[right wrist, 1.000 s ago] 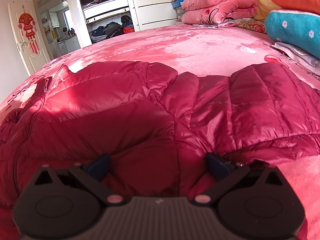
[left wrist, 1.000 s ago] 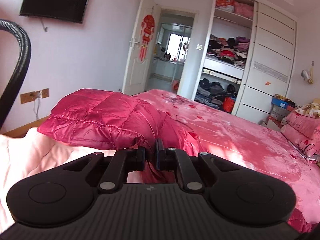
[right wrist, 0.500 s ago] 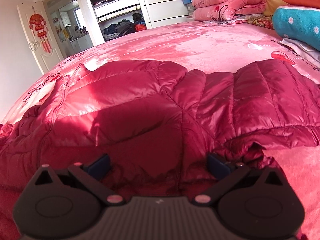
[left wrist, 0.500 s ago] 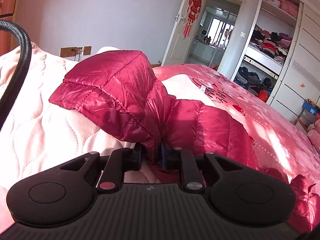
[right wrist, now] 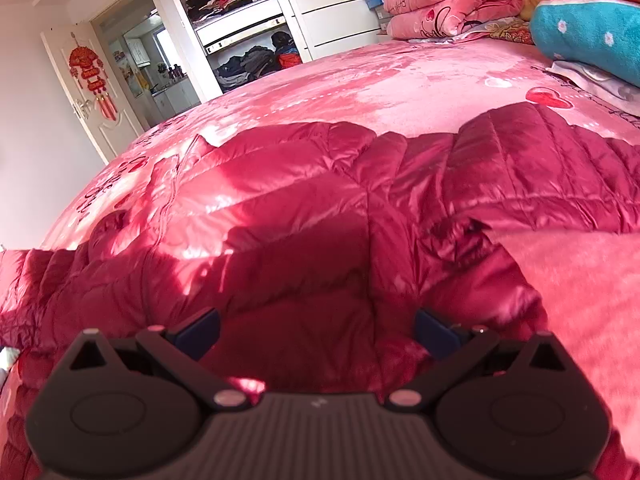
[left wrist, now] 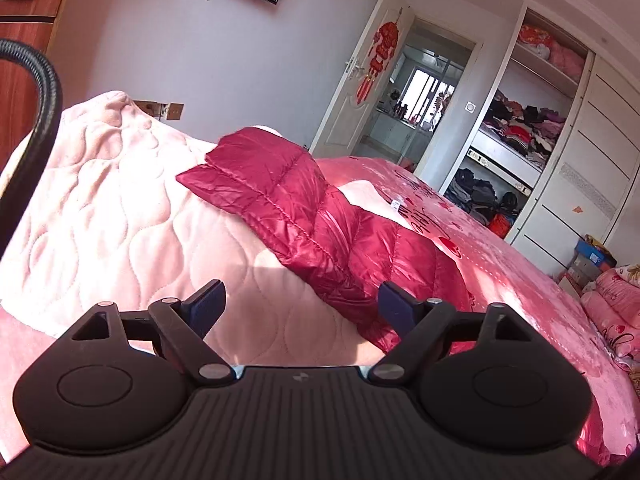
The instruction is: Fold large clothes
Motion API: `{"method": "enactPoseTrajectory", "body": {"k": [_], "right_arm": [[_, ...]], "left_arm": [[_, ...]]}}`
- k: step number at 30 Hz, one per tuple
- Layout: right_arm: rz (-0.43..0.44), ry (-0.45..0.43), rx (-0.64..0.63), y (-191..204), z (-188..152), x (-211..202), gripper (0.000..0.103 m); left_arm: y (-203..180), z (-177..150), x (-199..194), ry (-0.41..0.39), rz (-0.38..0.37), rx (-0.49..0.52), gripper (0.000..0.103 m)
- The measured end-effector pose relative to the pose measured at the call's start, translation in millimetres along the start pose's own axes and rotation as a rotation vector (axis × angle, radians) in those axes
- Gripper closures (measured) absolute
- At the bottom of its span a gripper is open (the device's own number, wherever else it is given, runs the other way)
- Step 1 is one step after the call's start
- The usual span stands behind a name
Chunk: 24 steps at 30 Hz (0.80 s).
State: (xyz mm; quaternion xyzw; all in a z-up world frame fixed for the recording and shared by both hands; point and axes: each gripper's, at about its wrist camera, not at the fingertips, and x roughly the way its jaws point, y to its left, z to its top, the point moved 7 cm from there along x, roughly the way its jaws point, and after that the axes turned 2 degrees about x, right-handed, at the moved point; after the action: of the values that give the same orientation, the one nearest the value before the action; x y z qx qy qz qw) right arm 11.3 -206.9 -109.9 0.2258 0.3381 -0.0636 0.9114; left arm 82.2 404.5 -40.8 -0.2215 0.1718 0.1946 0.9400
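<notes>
A shiny crimson quilted down jacket [right wrist: 320, 208] lies spread on the bed. In the left wrist view one sleeve of the jacket [left wrist: 288, 196] lies stretched across a pale pink quilted blanket [left wrist: 104, 200]. My left gripper [left wrist: 302, 304] is open and empty, just short of the sleeve's near end. My right gripper [right wrist: 318, 330] is open and hovers low over the jacket's body, holding nothing.
The bed has a pink patterned cover [right wrist: 400, 80]. Folded pink quilts [right wrist: 452, 0] and a teal pillow [right wrist: 592, 32] lie at its far right. An open wardrobe [left wrist: 520, 136], a white door [left wrist: 356, 92] and a black hose [left wrist: 36, 120] at left are in view.
My left gripper carried the sleeve out to the left, then opened and let it go; the sleeve now lies flat on the blanket. The right gripper stayed open and rose slightly.
</notes>
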Motion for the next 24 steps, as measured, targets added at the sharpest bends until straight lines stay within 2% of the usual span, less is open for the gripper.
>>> {"method": "enactPoseTrajectory", "body": {"k": [3,7,12,15,19,21,24], "right_arm": [[-0.004,0.041,0.021,4.6,-14.2,-10.1,0.0],[-0.036,0.065,0.015,12.9,-31.6,-24.1,0.0],[-0.012,0.097,0.035,25.5,-51.5,-39.1,0.0],[0.0,0.096,0.006,36.2,-60.8,-47.3,0.0],[0.054,0.105,-0.032,52.3,-71.5,-51.3,0.0],[0.057,0.101,-0.05,59.9,-74.4,-51.3,0.0],[0.067,0.112,-0.068,67.7,-77.0,-47.7,0.0]], "left_arm": [[16.8,5.9,-8.4,-0.044,0.014,-0.029,0.0],[29.2,13.4,-10.2,-0.042,0.024,-0.048,0.0],[44.3,21.6,0.4,-0.022,0.038,-0.1,0.0],[46.0,28.4,7.3,-0.034,0.019,-0.118,0.0],[42.7,34.3,28.1,-0.009,0.011,-0.139,0.0],[39.9,36.0,36.8,-0.007,0.023,-0.157,0.0],[33.3,38.2,51.8,0.015,-0.001,-0.202,0.0]]}}
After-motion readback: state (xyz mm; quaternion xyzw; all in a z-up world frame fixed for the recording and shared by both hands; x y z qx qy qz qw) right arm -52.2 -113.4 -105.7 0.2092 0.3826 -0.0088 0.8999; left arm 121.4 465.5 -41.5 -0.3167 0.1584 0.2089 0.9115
